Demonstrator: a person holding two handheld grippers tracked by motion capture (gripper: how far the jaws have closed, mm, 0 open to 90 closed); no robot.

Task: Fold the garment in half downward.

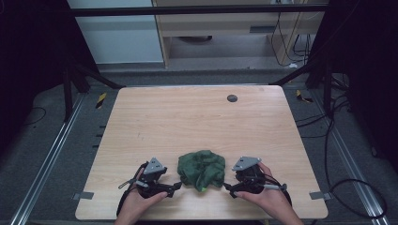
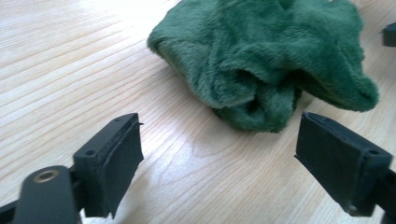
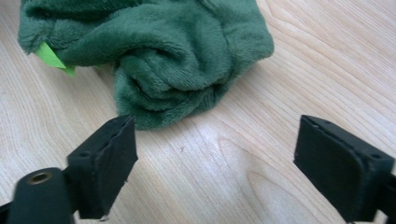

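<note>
Crumpled dark green plush cloth [image 1: 202, 169] lies in a loose heap on the light wooden table [image 1: 187, 122], near the edge closest to the person and roughly midway across its width. Its pile is short and fuzzy, and the fabric is bunched into thick rolled folds with deep shadowed creases between them; in the left gripper view the cloth [image 2: 266, 60] shows one fold tucked under itself at the near side, resting on the wood. In the right gripper view the cloth [image 3: 154, 56] carries a small bright green tag [image 3: 52, 58] sticking out from its edge at the upper left.

The left gripper [image 1: 176, 186] sits just to the left of the heap, held in the person's left hand [image 1: 138, 199], its jaws spread wide apart with nothing between them; in its own view the left gripper [image 2: 219, 158] points at the cloth, tips short of the fabric. The right gripper [image 1: 228, 188], held in the right hand [image 1: 265, 197], sits just to the right of the heap, jaws likewise spread wide and empty; in its own view the right gripper [image 3: 215, 161] has one fingertip near the cloth's lower fold, apart from it.

A small dark round disc [image 1: 232, 98] lies at the table's far side.
</note>
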